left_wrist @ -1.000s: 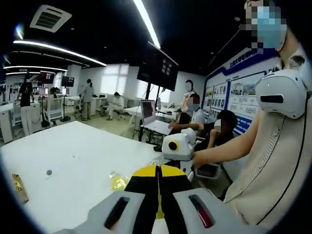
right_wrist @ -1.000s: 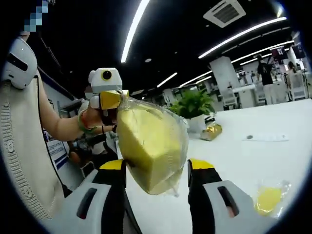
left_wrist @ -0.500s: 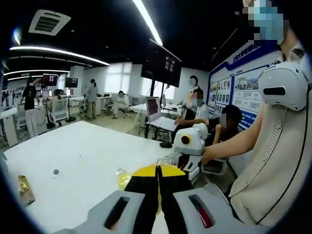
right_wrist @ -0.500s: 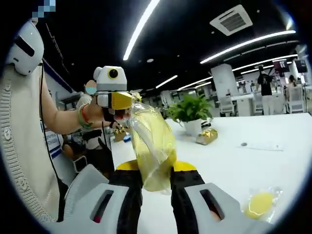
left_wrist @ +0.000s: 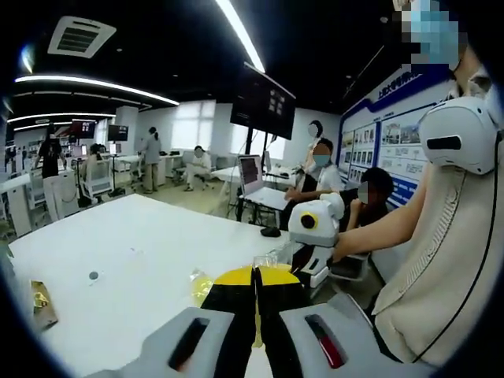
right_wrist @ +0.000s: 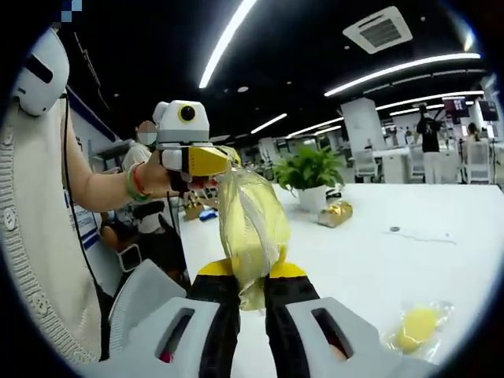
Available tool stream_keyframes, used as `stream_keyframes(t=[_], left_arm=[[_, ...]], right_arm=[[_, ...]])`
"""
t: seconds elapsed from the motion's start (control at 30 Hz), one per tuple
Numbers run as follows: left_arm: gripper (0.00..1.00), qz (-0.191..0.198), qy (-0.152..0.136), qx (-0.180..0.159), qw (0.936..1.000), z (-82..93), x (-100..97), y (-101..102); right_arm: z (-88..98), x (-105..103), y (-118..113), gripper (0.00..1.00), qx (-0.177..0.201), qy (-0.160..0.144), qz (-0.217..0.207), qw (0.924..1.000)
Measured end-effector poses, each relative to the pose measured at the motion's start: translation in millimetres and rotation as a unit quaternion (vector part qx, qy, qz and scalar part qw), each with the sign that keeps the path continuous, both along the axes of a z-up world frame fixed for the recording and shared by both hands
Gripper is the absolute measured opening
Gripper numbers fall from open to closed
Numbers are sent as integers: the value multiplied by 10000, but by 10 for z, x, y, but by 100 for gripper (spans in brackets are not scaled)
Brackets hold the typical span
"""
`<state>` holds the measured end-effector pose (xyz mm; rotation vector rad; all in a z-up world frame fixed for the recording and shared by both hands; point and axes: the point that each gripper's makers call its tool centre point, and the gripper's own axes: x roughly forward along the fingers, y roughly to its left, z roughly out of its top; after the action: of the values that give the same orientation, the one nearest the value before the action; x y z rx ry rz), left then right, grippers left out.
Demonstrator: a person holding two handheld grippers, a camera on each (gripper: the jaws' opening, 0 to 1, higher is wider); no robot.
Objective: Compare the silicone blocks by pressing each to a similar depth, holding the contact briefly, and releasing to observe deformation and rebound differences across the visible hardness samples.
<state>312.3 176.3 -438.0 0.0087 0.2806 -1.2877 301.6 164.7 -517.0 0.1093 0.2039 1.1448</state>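
Right gripper (right_wrist: 250,277) clamped hard on a bagged yellow silicone block (right_wrist: 250,228), squeezed thin between the jaws and held up above the white table (right_wrist: 378,260). Left gripper (right_wrist: 211,157) pinched shut on the bag's top edge. A second bagged yellow block (right_wrist: 413,329) lying on the table, well apart.

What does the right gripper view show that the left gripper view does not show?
Right gripper view alone: the right gripper squeezing a bagged yellow block thin, with the left gripper pinching the bag's top; a potted plant; a second bagged yellow block lying on the table.

Left gripper view alone: the left gripper's black jaws pressed together; people seated at a laptop; a dark hanging screen.

Both: the white table, ceiling light strips, and the person's cream sleeve.
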Motion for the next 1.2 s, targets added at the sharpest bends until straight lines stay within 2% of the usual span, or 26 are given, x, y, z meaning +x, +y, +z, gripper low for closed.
stream_keyframes(t=[0.2, 0.33, 0.37, 0.4, 0.47, 0.5, 0.6, 0.7, 0.8, 0.87, 0.93, 1.2], left_arm=[[0, 6, 5, 33, 10000, -14, -8, 4], [0, 36, 26, 32, 10000, -20, -9, -3], [0, 23, 82, -9, 10000, -13, -19, -7], [0, 17, 276, -46, 9996, -18, -35, -6], [0, 63, 321, -138, 9994, 7, -20, -8], [0, 66, 377, -208, 9991, 26, -22, -9], [0, 89, 420, -293, 9986, 48, -12, -4], [0, 85, 352, -303, 9989, 51, -12, -11], [0, 103, 404, -346, 9985, 61, -7, -18], [0, 116, 476, -325, 9983, 29, 4, -23], [0, 115, 515, -329, 9981, 0, 6, -35], [0, 5, 677, -263, 9974, -115, -43, -85]], right_arm=[[-28, -31, 16, 8, 86, 237, 78, 9997], [-34, -25, 13, 8, 78, 219, 37, 9997], [-32, -30, 12, 9, 102, 244, 53, 9996], [-38, -24, 2, 9, 111, 280, 40, 9995], [-17, -77, 18, 10, 310, 682, 123, 9971], [1, -59, 9, 11, 321, 621, 67, 9975], [18, -67, 7, 13, 331, 684, 22, 9971], [22, -69, -20, 15, 278, 663, -48, 9974], [38, -69, -46, 17, 193, 647, -111, 9977], [-32, -71, -64, 20, -120, 738, -149, 9971], [-89, -96, -61, 25, -436, 500, -79, 9978], [-219, -92, -92, 40, -535, 628, -237, 9963]])
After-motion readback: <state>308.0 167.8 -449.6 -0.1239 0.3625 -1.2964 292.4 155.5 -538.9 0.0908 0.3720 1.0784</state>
